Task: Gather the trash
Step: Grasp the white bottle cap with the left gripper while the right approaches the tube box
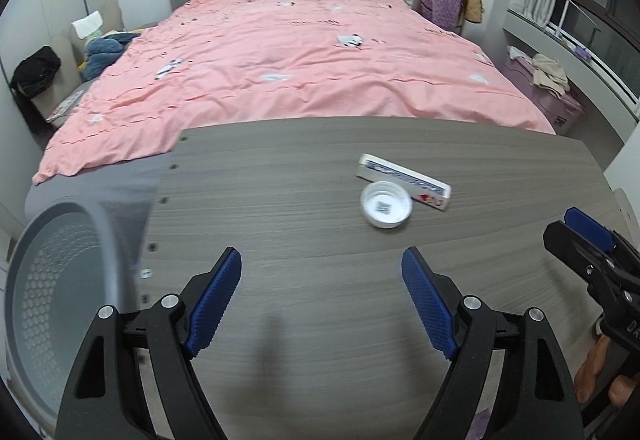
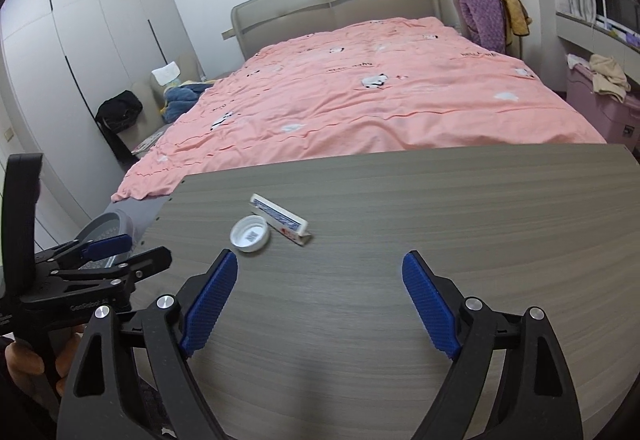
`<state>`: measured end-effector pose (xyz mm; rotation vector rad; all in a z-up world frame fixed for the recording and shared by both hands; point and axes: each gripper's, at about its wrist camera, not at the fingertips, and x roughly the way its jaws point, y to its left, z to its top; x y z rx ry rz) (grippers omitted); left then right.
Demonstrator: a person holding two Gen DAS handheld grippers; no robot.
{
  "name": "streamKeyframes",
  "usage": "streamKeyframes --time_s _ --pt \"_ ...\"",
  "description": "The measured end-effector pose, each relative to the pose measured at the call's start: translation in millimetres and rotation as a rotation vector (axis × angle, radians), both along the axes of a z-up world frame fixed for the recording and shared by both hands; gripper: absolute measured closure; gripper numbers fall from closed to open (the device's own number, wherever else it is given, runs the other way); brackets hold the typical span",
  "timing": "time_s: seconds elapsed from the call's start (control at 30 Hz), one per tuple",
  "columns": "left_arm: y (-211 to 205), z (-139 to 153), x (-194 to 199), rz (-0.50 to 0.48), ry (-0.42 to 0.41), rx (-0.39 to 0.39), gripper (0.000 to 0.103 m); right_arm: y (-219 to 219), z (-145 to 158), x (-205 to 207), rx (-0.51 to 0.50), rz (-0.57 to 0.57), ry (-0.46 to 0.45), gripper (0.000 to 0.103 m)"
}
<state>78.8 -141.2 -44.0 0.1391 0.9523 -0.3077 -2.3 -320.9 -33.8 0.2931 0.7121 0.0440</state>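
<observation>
A white round lid [image 1: 386,209] lies upside down on the grey wooden table [image 1: 280,207], touching a flattened blue-and-white card box [image 1: 404,181]. Both also show in the right wrist view: the lid [image 2: 250,234] and the box [image 2: 280,220]. My left gripper [image 1: 322,300] is open and empty above the table, short of the lid and to its left. My right gripper [image 2: 320,304] is open and empty, with the lid just beyond its left fingertip. A grey perforated bin [image 1: 52,288] stands at the table's left edge, beside my left gripper.
A bed with a pink duvet [image 1: 296,51] lies beyond the table. A pink storage box with clothes [image 2: 600,99] stands at the right. A wardrobe [image 2: 80,39] and bedside clutter are at the left.
</observation>
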Motion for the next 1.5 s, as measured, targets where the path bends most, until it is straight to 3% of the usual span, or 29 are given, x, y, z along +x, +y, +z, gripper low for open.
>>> streamKeyframes --time_s 0.27,0.7,0.97,1.2,1.5 --pt "-34.5 -22.2 24.3 -0.002 0.037 0.012 0.024 -24.1 -8.6 -12.7 0.036 -0.033 0.007 0.020" --pt "-60.5 -42.9 43.5 0.008 0.017 0.089 0.025 -42.3 -19.0 -19.4 0.067 -0.051 0.023 0.020" --pt "-67.9 -41.8 39.0 -0.022 0.016 0.083 0.064 -40.4 -19.4 -19.9 0.061 -0.045 0.034 0.020" --pt "-57.4 -30.3 25.1 -0.030 -0.002 0.070 0.064 -36.3 -17.1 -10.5 0.054 -0.016 0.035 0.020" --pt "-9.5 -1.1 5.6 0.050 -0.049 0.040 0.064 -3.8 -11.2 35.0 -0.020 0.129 0.031 0.020"
